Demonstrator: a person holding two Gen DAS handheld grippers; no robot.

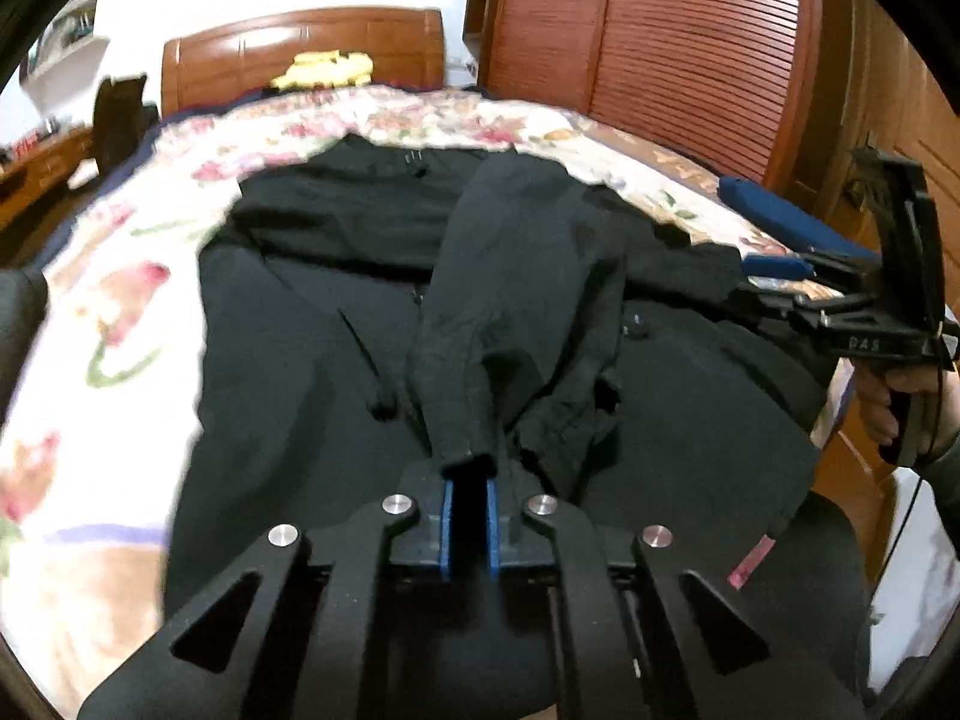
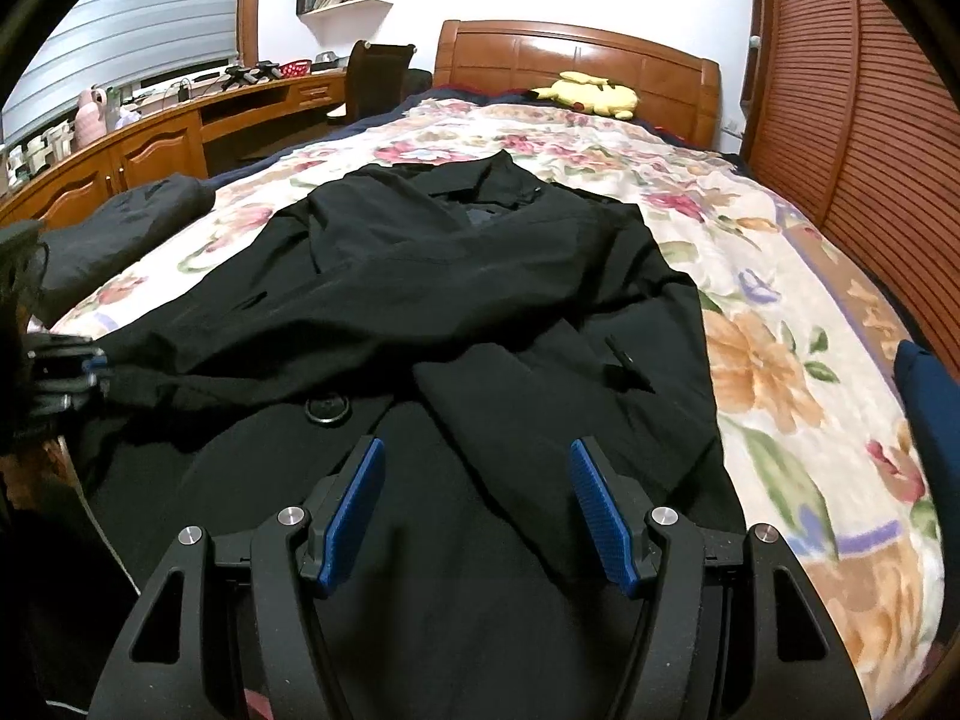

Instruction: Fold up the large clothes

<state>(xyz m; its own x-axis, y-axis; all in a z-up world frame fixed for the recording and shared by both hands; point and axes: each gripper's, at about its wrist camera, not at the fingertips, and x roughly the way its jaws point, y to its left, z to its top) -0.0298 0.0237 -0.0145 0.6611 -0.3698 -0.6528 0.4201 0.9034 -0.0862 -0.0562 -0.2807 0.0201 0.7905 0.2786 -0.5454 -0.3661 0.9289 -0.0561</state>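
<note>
A black coat (image 2: 456,312) lies face-up along a flowered quilt (image 2: 774,324), collar toward the headboard (image 2: 576,60) and hem toward the cameras. One sleeve (image 1: 516,300) crosses the chest; its cuff (image 1: 465,450) sits between the blue pads (image 1: 446,516) of the left gripper (image 1: 468,522), whose jaws are clamped on the cloth. The right gripper (image 2: 477,504) hovers over the lower front panel, near the button (image 2: 326,409), with its jaws apart and nothing between them; in the left wrist view it appears at the right edge, held by a hand (image 1: 894,408).

The step in hand appears to be laying the sleeve across the body before the lengthwise fold. To do it well, the left gripper would carry the cuff level and taut, so that the sleeve falls flat from the shoulder seam without a twist, and set it down inside the coat's outline rather than past the far edge. The bunched cloth (image 1: 570,432) beside the cuff is best smoothed first, since a trapped ridge would show through later folds. The right gripper can steady the front panel so the heavy fabric does not drag with the sleeve.

A yellow plush (image 2: 591,93) rests by the headboard, and a dark bundle (image 2: 120,228) lies at the quilt's left margin, both well apart from the coat.
</note>
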